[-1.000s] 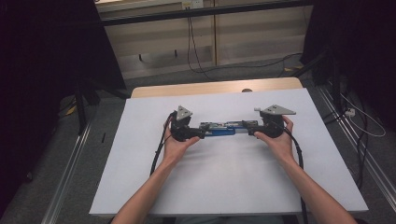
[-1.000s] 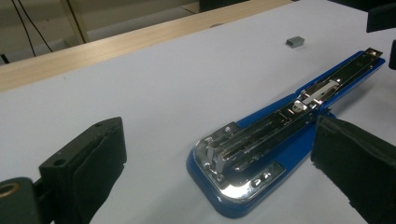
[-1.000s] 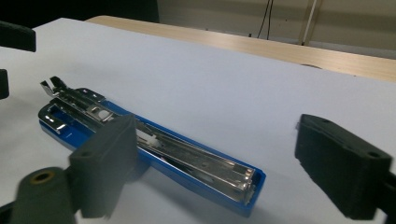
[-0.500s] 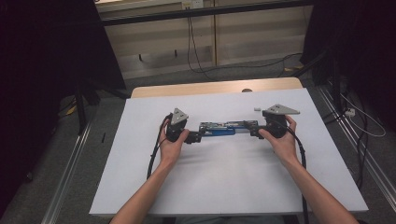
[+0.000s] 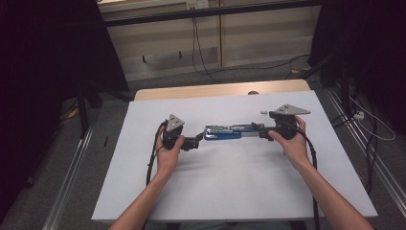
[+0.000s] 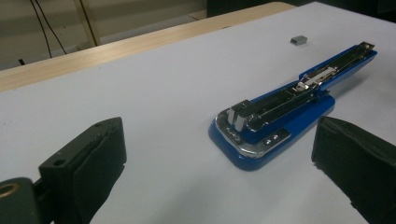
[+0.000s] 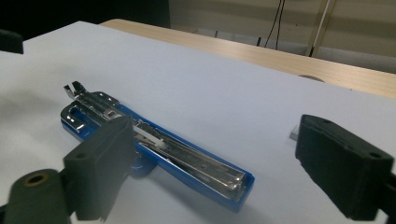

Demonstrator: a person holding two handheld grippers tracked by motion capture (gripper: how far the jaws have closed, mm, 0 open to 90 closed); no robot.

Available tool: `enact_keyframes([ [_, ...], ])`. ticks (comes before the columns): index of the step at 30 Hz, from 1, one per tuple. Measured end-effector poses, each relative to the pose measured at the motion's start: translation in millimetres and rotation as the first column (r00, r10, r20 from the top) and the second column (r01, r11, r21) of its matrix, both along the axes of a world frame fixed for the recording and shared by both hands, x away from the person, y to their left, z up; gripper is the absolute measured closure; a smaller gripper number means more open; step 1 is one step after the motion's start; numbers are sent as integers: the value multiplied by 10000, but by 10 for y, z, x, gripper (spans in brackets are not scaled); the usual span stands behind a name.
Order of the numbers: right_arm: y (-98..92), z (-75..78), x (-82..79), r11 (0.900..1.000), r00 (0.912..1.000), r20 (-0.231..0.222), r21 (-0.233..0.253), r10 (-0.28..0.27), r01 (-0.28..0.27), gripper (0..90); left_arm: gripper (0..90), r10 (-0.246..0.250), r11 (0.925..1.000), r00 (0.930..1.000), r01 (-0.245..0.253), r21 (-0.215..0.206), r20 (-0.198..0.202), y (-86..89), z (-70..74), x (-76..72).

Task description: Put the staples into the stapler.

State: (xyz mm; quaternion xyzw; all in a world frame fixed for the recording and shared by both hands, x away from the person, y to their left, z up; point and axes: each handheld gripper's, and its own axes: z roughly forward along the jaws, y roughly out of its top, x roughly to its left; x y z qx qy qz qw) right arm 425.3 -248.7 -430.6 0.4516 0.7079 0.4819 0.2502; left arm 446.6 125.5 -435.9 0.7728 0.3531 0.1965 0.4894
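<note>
White sheeting covers the table (image 5: 230, 187), and the lower half of the high view, between the person's forearms and the near edge, is bare and free for moving. At mid-frame the left gripper (image 5: 197, 142) sits in the left hand (image 5: 167, 153), its jaws spread wide and holding nothing, just short of the blue stapler's (image 5: 223, 132) left end; in the left gripper view the stapler (image 6: 280, 112) lies open between the jaw tips, untouched. The right gripper (image 5: 261, 132), held by the right hand (image 5: 293, 143), is also wide open and empty, its jaws standing either side of the stapler's right end (image 7: 187, 158). Beyond the right gripper a small block of staples (image 5: 263, 112) lies on the sheet, near but apart. Farther up, a strip of wooden tabletop (image 5: 215, 91) marks the far edge, with cables (image 5: 201, 48) hanging against the wall behind.
</note>
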Motion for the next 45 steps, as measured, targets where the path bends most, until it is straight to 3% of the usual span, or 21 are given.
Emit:
enact_keyframes([
  [4,-50,24,38,9999,9999,-134,-123,-99,98,129,33,-604,9980,9982,604,160,-15,-12,17,-54],
  [7,-76,66,39,9987,9992,-237,-418,-307,297,139,35,-592,9980,9981,588,214,174,-1,40,-132],
  [9,-101,83,39,9994,9991,-358,-276,-223,213,140,33,-612,9977,9977,603,293,308,40,56,-189],
  [14,-176,96,73,9995,9982,-523,-174,-285,276,134,33,-320,9994,9985,313,150,451,190,65,-316],
  [16,-204,98,108,9997,9964,-820,-85,-214,208,134,26,-102,9995,9979,83,289,644,235,61,-362],
  [18,-224,112,149,9997,9934,-1143,-214,-136,112,135,25,-98,9993,9976,72,380,688,271,63,-396],
  [21,-254,135,199,10000,9932,-1167,-41,-14,9,162,29,-207,9995,9976,189,268,667,341,51,-457],
  [26,-268,154,293,9992,9903,-1387,-397,-11,-44,150,29,19,9996,9967,-42,276,809,419,53,-589],
  [32,-273,135,412,9973,9839,-1789,-707,50,-179,125,30,159,9999,9976,-161,30,671,500,40,-769],
  [38,-323,92,461,9987,9814,-1919,-464,105,-197,129,30,241,9997,9962,-240,-23,840,566,45,-936],
  [41,-352,78,489,9985,9785,-2056,-480,154,-258,108,30,542,9985,9950,-550,68,834,609,22,-987],
  [43,-360,77,527,9979,9728,-2311,-573,146,-286,97,30,721,9962,9926,-765,419,980,626,16,-1032],
  [45,-361,92,560,9965,9703,-2414,-760,154,-347,109,31,561,9983,9957,-570,100,744,659,19,-1058],
])
